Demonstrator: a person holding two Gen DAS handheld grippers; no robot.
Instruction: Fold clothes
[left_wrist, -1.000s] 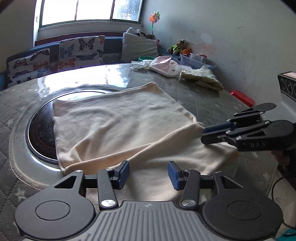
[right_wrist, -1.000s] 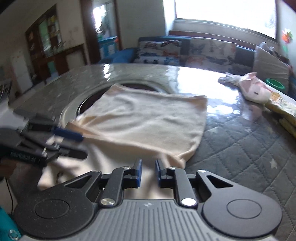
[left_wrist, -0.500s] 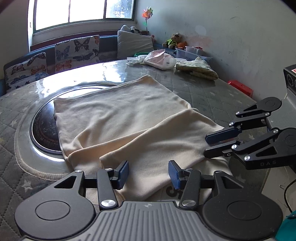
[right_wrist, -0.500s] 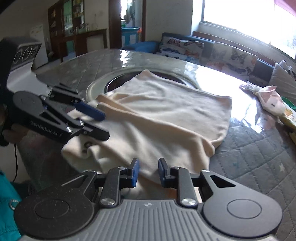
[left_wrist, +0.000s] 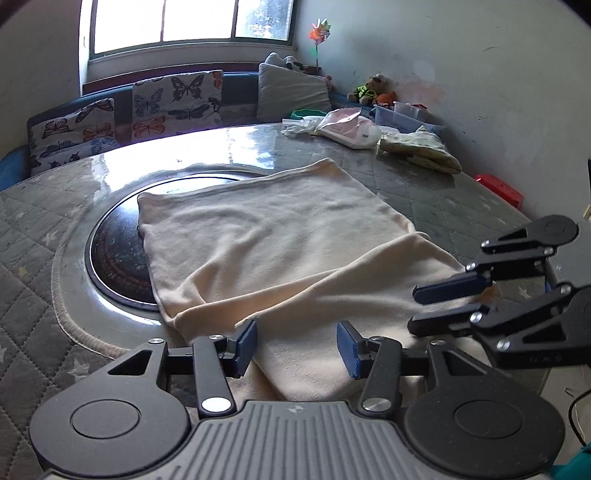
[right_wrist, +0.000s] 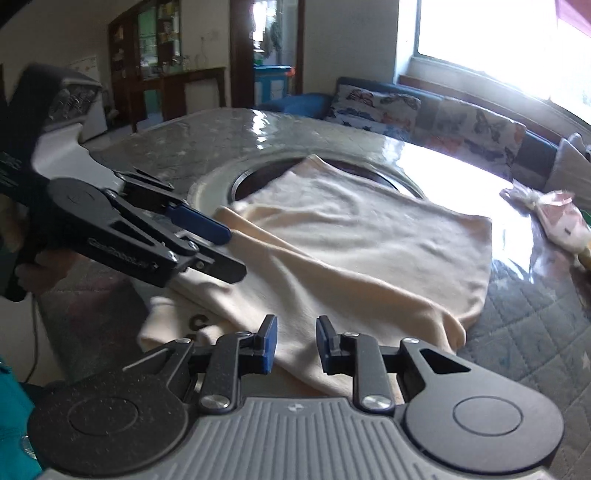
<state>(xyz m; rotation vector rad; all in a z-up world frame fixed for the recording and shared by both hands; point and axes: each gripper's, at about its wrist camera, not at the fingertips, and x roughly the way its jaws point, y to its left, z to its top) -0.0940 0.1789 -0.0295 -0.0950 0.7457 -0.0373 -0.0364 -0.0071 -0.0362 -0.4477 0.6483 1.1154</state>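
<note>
Left tool (left_wrist: 297, 341): blue-padded fingers held spread, nothing between them, poised low over the near folded edge of the cream garment (left_wrist: 280, 236). Right tool (right_wrist: 293, 345): fingers likewise parted, no cloth pinched, set above the same near hem. Each tool is seen from the other's camera, beside the garment's outer corners, jaws apart. The garment is laid flat on the tabletop (left_wrist: 33, 229), its far part over the dark round inset (left_wrist: 118, 251), its near part doubled over in a diagonal fold. A pink-and-white bundle (left_wrist: 347, 127) and a yellowish folded cloth (left_wrist: 421, 149) are noted at the far edge, well apart.
</note>
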